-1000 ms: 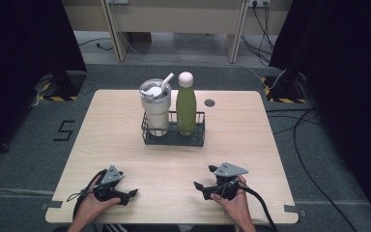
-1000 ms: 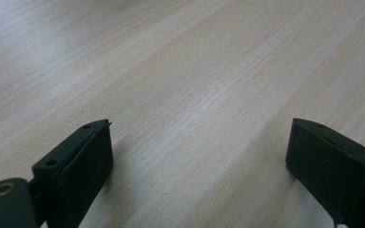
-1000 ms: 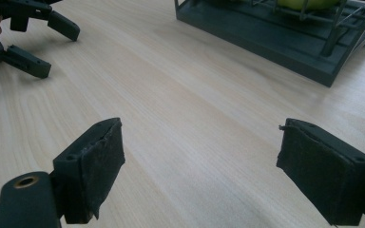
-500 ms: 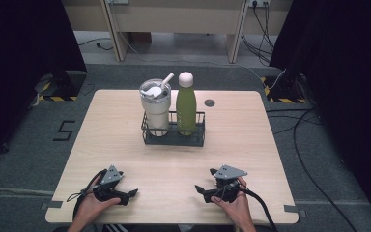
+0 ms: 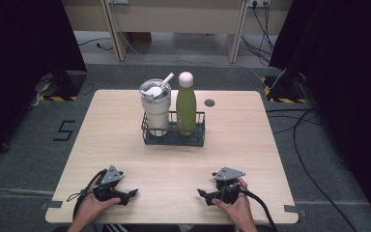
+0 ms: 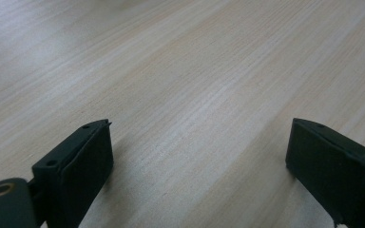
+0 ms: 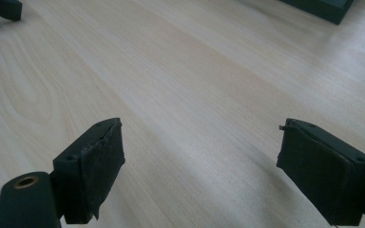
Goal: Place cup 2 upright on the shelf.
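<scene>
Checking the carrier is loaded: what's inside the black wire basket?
The wire basket holds a lidded tumbler with straw and a green bottle, both upright. Their bases are hidden by its mesh.

Light wooden table [image 5: 251, 145]; dark curtains [image 5: 24, 43] either side — cables [image 5: 314, 145] on grey floor [image 5: 29, 140].

A single figure "5" [image 5: 65, 130] is being shown in black on the grey floor left of the worktop [image 5: 251, 145]; nothing else is being displayed legibly.
</scene>
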`<action>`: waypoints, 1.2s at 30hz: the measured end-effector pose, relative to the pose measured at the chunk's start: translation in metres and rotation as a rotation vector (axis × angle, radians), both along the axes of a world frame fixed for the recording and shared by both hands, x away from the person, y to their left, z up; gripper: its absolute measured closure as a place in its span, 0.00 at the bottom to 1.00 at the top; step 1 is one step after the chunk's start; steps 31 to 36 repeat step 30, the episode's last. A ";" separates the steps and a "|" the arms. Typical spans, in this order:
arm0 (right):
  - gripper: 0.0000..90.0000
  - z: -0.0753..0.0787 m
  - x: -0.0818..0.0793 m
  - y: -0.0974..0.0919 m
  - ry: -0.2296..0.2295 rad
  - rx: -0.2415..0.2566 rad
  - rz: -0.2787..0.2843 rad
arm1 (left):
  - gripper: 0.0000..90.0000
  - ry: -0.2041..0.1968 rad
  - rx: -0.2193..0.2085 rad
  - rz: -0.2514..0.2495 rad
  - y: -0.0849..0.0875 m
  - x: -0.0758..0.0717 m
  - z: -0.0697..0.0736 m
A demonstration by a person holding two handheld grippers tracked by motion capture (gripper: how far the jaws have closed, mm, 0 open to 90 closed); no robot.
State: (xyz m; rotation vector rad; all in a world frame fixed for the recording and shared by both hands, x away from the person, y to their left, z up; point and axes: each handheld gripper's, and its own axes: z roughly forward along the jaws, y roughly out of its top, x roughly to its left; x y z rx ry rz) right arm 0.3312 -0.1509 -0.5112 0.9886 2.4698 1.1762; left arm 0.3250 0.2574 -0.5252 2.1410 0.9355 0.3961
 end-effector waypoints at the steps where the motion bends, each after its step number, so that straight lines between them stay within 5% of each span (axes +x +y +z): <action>1: 0.17 0.000 0.000 0.000 0.009 -0.006 0.000 | 0.09 0.000 0.000 0.000 0.000 0.000 0.000; 12: 0.17 -0.005 -0.002 0.000 0.035 -0.050 -0.007 | 0.09 0.000 0.000 0.000 0.000 0.000 0.000; 19: 0.15 -0.006 -0.004 0.003 -0.004 -0.104 0.019 | 0.09 -0.001 0.000 0.001 0.000 0.000 0.000; 36: 0.13 -0.008 -0.005 0.003 -0.023 -0.099 0.021 | 0.09 -0.001 0.000 0.001 0.000 0.000 0.000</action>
